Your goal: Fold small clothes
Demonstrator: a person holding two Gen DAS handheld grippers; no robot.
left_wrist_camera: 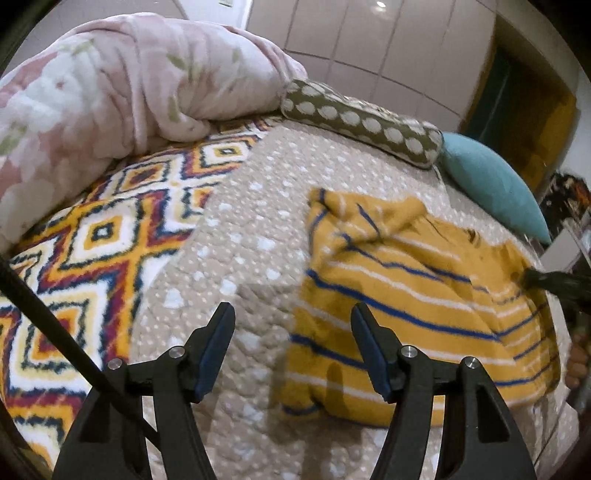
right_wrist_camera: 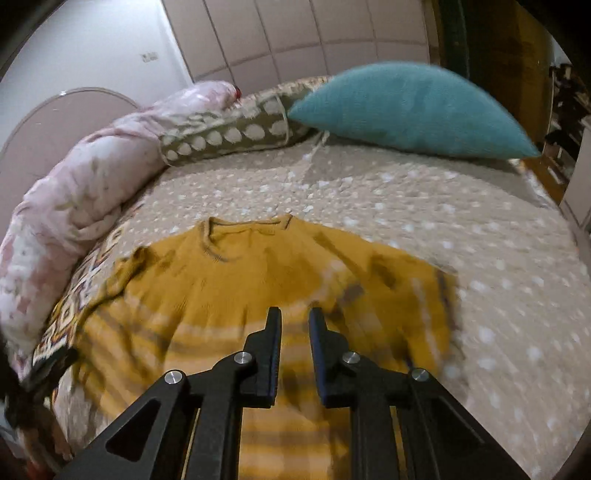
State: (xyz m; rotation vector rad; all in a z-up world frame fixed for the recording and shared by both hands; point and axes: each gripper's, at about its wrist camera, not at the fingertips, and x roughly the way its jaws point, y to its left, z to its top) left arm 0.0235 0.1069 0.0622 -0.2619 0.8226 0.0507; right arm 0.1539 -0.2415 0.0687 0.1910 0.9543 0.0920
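A small mustard-yellow sweater (left_wrist_camera: 417, 299) with blue and white stripes lies spread on the beige dotted bedspread (left_wrist_camera: 251, 229). My left gripper (left_wrist_camera: 293, 314) is open and empty, hovering above the sweater's left edge. In the right wrist view the sweater (right_wrist_camera: 229, 280) lies neck-away, sleeves bunched at both sides. My right gripper (right_wrist_camera: 294, 317) hangs over the sweater's striped lower part, jaws a narrow gap apart with nothing between them. The right gripper's dark tip (left_wrist_camera: 546, 282) shows at the sweater's far right in the left wrist view.
A pink floral duvet (left_wrist_camera: 110, 96) is heaped at the left. A dotted olive bolster (left_wrist_camera: 362, 122) and a teal cushion (left_wrist_camera: 491, 181) lie along the far edge. A patterned blanket (left_wrist_camera: 85, 258) covers the left of the bed. Wardrobe doors (right_wrist_camera: 295, 33) stand behind.
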